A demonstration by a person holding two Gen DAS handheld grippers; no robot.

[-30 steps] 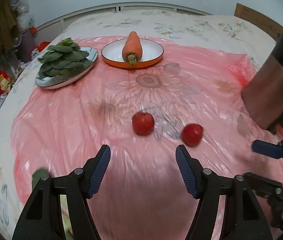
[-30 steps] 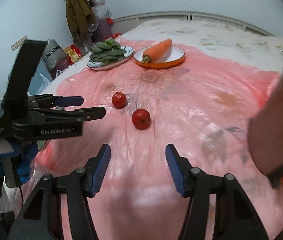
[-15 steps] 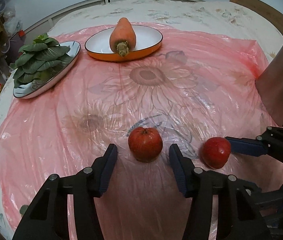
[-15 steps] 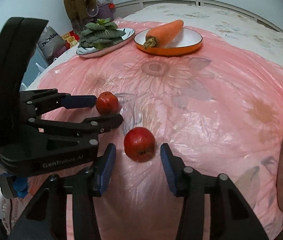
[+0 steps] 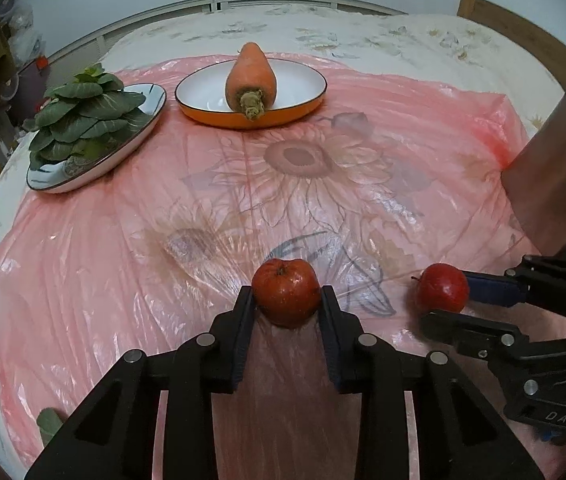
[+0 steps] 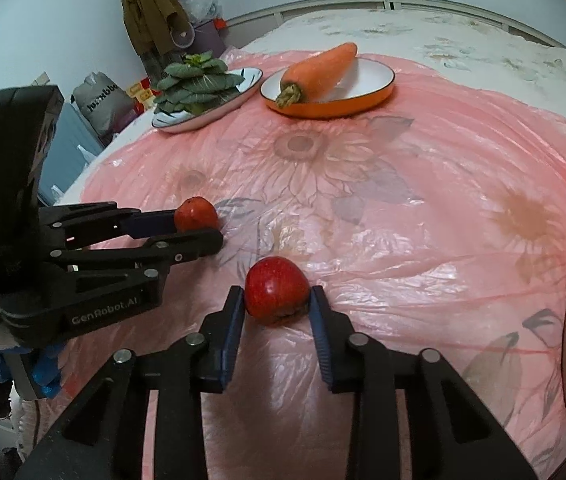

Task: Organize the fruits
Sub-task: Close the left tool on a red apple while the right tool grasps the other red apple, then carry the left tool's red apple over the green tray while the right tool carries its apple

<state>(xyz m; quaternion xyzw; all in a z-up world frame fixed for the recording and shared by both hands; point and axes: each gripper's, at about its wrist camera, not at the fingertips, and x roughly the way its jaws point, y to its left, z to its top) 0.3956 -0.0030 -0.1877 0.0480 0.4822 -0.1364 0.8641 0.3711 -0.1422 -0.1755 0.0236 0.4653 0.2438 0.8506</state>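
Left wrist view: the left gripper (image 5: 286,300) pinches a dark red apple (image 5: 286,298) between both pads, at 12 o'clock from the claw and resting on the pink plastic sheet (image 5: 123,248). The stem dimple of this apple faces up and slightly away; the fruit is nearly round, with no marked long axis. At 3 o'clock, the right gripper (image 5: 449,296) closes on the brighter red apple (image 5: 441,287), its stem pointing toward 9 o'clock.

Right wrist view: the right gripper (image 6: 276,300) holds the brighter red apple (image 6: 276,290) with both pads touching its flanks, and the fruit sits on the sheet. The left gripper (image 6: 199,226) and the dark red apple (image 6: 196,214) lie at 10 o'clock.

Each hand thus has its own fruit directly ahead of its fingers. The orange dish (image 5: 203,112), bearing a carrot (image 5: 251,76) whose long axis runs 6 to 12 o'clock with the cut top toward the camera, stands well apart at 12 o'clock. A plate of greens (image 5: 83,120) sits at 10 o'clock. Lifting is judged the likely next step; where the apples should go cannot be told.
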